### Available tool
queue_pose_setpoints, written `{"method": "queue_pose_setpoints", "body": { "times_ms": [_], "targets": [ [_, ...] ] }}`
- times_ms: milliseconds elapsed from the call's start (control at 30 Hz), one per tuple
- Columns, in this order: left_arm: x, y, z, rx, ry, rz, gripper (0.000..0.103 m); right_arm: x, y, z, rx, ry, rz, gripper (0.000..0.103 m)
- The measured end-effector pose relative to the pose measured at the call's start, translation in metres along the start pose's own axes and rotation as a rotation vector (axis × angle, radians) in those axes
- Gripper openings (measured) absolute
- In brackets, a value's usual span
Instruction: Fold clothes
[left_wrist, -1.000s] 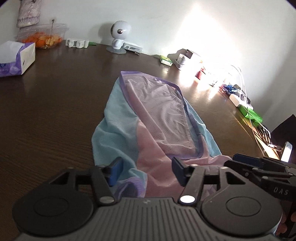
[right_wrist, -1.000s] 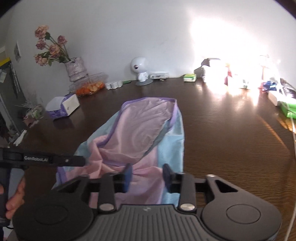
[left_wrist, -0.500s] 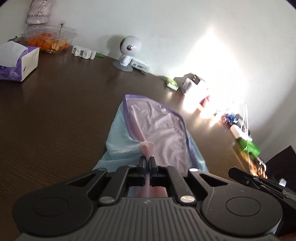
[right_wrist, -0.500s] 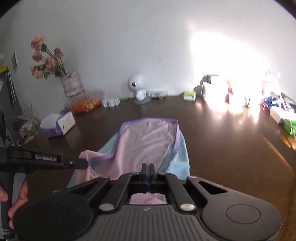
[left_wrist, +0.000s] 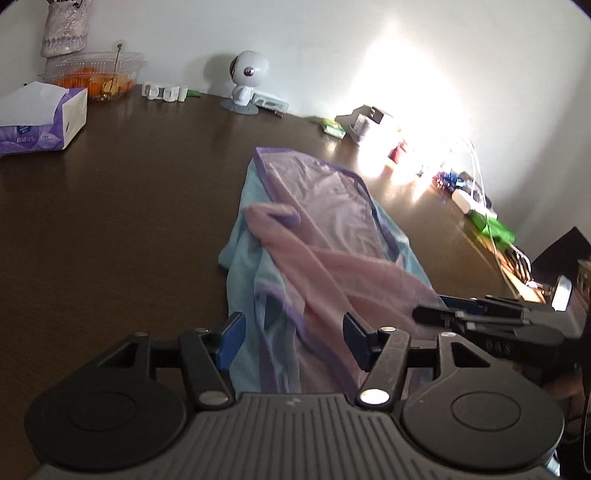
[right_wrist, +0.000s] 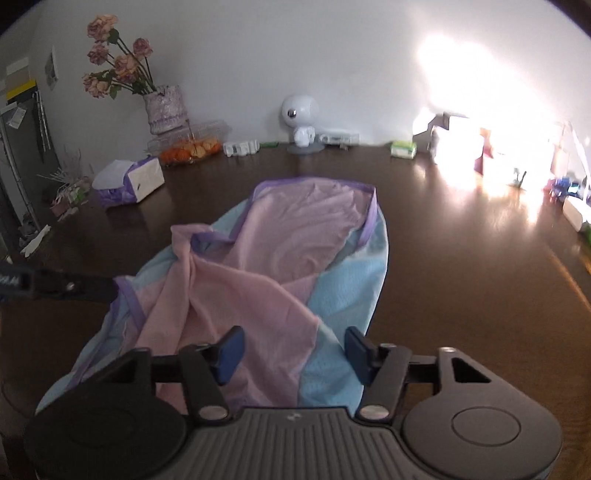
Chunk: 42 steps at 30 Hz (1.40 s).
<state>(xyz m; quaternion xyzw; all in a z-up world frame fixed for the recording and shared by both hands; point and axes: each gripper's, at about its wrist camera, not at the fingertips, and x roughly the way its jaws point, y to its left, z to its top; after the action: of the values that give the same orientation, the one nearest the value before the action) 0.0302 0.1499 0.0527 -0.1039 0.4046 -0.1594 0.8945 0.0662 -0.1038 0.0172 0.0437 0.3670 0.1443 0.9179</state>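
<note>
Two tools, the left tool (left_wrist: 293, 341) and the right tool (right_wrist: 291, 350), hang over one surface (right_wrist: 461, 277). Ahead of them lies one garment (right_wrist: 280, 266); beyond it stand one tissue box (right_wrist: 129, 181), one vase (right_wrist: 164, 109) of flowers, one fruit container (right_wrist: 190, 142) and one white figurine (right_wrist: 299, 118).

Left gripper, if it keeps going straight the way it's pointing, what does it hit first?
Most likely the garment: the left gripper is opening, pads clear of the cloth lying ahead on the table. Depth is unclear.

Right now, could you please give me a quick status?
Both hand-held grippers open, nothing gripped. Garment lies rumpled on table, fold unfinished. Nothing blocking.
</note>
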Motion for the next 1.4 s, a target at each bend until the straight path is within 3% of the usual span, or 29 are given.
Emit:
{"method": "queue_pose_setpoints", "body": {
  "times_ms": [33,133,200,267,333,367,433,500,533,600,700,800,833,900,933,1000,1100,1167,1200,1300,1400],
  "targets": [
    [-0.001,-0.001,-0.007,0.003,0.011,-0.007,0.06,0.001,0.0,0.0,0.016,0.001,-0.012,0.001],
    [-0.002,-0.007,-0.026,0.056,0.035,0.02,0.06,-0.012,0.001,0.018,0.015,-0.108,-0.057,0.001],
    [-0.007,-0.011,-0.034,0.1,0.003,0.074,0.059,-0.019,-0.002,0.03,0.034,-0.199,-0.09,0.001],
    [-0.017,-0.015,-0.038,0.115,-0.024,0.045,0.059,-0.021,-0.012,0.04,0.091,-0.31,-0.127,0.002],
    [-0.029,-0.02,-0.043,0.141,-0.044,-0.016,0.06,-0.016,-0.019,0.044,0.111,-0.238,-0.197,0.03],
    [-0.037,-0.024,-0.046,0.164,-0.05,-0.064,0.06,-0.013,-0.022,0.045,0.118,-0.188,-0.235,0.03],
    [-0.044,-0.031,-0.056,0.219,-0.057,-0.146,0.065,-0.034,-0.023,0.03,0.107,-0.183,-0.138,0.033],
    [-0.043,-0.038,-0.064,0.256,-0.035,-0.214,0.065,-0.058,-0.018,0.009,0.052,-0.166,0.028,0.047],
    [-0.038,-0.041,-0.066,0.264,-0.008,-0.239,0.065,-0.067,-0.015,-0.002,0.023,-0.133,0.098,0.048],
    [-0.026,-0.047,-0.068,0.26,0.044,-0.256,0.065,-0.078,-0.005,-0.024,-0.038,-0.056,0.179,0.047],
    [-0.004,-0.053,-0.063,0.218,0.104,-0.226,0.062,-0.082,0.014,-0.053,-0.135,0.036,0.162,0.046],
    [0.004,-0.056,-0.06,0.175,0.107,-0.209,0.05,-0.08,0.017,-0.07,-0.133,0.072,0.123,0.039],
    [0.006,-0.057,-0.06,0.172,0.11,-0.206,0.035,-0.081,0.017,-0.073,-0.125,0.065,0.121,0.035],
    [0.006,-0.058,-0.06,0.162,0.127,-0.19,0.023,-0.085,0.016,-0.077,-0.122,0.053,0.118,0.028],
    [0.006,-0.058,-0.06,0.154,0.136,-0.181,0.02,-0.087,0.016,-0.078,-0.126,0.054,0.118,0.017],
    [0.004,-0.057,-0.061,0.139,0.158,-0.172,0.021,-0.089,0.016,-0.078,-0.13,0.06,0.134,0.009],
    [-0.005,-0.057,-0.068,0.141,0.164,-0.172,0.035,-0.093,0.02,-0.078,-0.159,0.059,0.154,0.009],
    [-0.007,-0.06,-0.071,0.149,0.143,-0.15,0.036,-0.094,0.02,-0.078,-0.156,0.059,0.179,0.01],
    [-0.007,-0.062,-0.073,0.155,0.131,-0.134,0.031,-0.094,0.02,-0.078,-0.152,0.063,0.193,0.01],
    [-0.003,-0.073,-0.077,0.212,0.12,-0.101,0.005,-0.094,0.025,-0.079,-0.175,0.052,0.19,0.009],
    [-0.007,-0.078,-0.074,0.248,0.075,-0.054,0.001,-0.099,0.028,-0.078,-0.185,-0.01,0.168,0.006]
  ]
}}
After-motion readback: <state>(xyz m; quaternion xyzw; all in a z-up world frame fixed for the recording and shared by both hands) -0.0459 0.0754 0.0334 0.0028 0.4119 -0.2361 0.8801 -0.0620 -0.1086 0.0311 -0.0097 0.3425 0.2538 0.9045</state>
